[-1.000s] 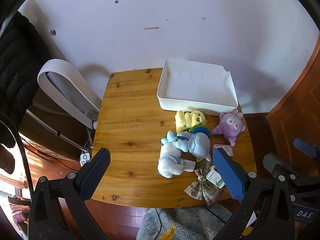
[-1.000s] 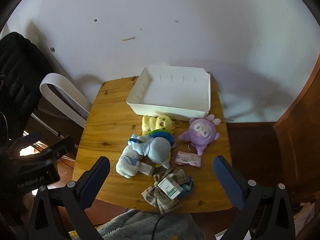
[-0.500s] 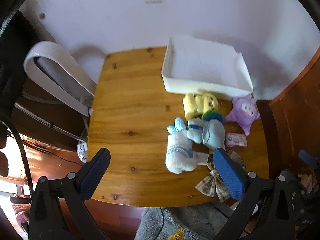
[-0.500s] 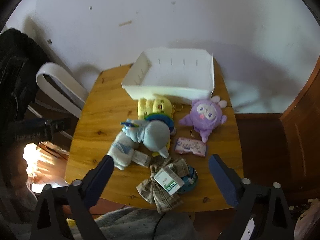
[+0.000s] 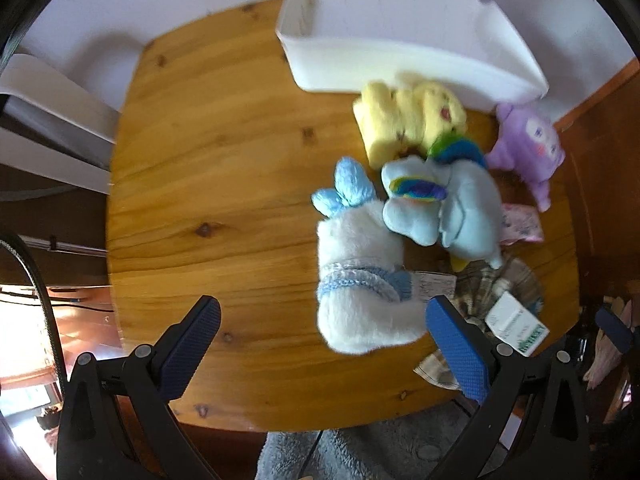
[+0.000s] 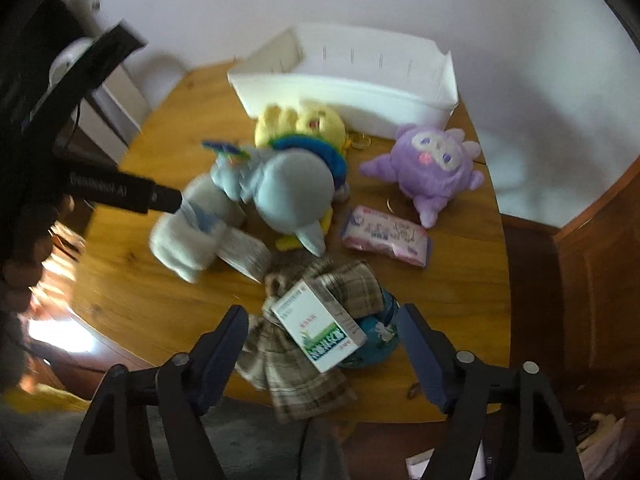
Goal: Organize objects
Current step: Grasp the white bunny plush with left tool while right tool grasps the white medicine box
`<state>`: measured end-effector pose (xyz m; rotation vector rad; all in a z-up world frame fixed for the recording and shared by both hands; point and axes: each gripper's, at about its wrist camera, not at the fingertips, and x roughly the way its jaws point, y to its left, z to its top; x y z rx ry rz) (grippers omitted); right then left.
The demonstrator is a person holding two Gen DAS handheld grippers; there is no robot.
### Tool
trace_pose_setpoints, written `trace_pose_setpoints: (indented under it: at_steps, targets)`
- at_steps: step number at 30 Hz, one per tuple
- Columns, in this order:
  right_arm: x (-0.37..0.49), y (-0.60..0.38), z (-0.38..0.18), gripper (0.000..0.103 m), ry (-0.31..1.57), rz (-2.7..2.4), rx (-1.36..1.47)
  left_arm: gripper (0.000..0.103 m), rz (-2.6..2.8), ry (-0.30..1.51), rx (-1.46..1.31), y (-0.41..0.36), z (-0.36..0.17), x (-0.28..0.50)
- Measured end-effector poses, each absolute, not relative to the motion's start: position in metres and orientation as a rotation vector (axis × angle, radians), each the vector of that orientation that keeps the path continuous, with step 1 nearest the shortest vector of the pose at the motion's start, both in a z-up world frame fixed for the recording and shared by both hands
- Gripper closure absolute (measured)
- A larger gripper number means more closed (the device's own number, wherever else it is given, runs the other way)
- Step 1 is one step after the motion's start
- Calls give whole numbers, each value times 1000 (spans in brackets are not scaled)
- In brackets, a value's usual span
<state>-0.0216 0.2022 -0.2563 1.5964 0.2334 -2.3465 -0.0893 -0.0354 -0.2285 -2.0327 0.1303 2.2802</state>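
**Wooden worktop now close under both grippers; nothing picked yet**

Wooden worktop [image 5: 208, 184] fills far more of both wrist views than a second ago: you have brought both grippers down over the pile. Your left gripper [image 5: 322, 346] hangs spread wide, with the white plush [image 5: 360, 280] between its fingers but not pinched. Your right gripper [image 6: 322, 354] is closing, its jaws either side of the green-and-white carton [image 6: 320, 326] lying on the plaid cloth [image 6: 304, 376]; no pad touches it yet. The white bin [image 6: 348, 88] at the far edge holds nothing visible. The yellow plush [image 5: 408, 120], blue plush [image 5: 448, 208], purple plush [image 6: 432, 164] and pink packet [image 6: 386, 236] lie untouched outside the bin. Judgement: sorting has not begun; two first grasps appear imminent.
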Motion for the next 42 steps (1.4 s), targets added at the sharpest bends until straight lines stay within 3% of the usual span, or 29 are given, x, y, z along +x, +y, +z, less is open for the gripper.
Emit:
trace_pose_setpoints:
  at_steps: [8, 23, 26, 28, 30, 42]
  targets:
    - [-24, 198, -292, 47, 286, -2304, 1654, 1, 2171, 117, -2114, -27, -270, -97]
    - [-39, 202, -300, 59, 132, -2223, 1641, 2, 2034, -100, -2212, -35, -293, -109]
    - [-43, 208, -300, 61, 55, -2203, 1642, 8, 2007, -131, -2201, -35, -291, -110]
    - [-41, 210, -301, 61, -1, -2191, 1639, 17, 1978, -176, -2186, -35, -289, -110]
    - [-42, 214, -299, 61, -56, -2180, 1632, 34, 1944, -223, -2178, -34, -287, -110]
    - [-50, 216, -255, 61, -166, -2199, 1534, 44, 2015, -74, -2098, -28, -243, -102]
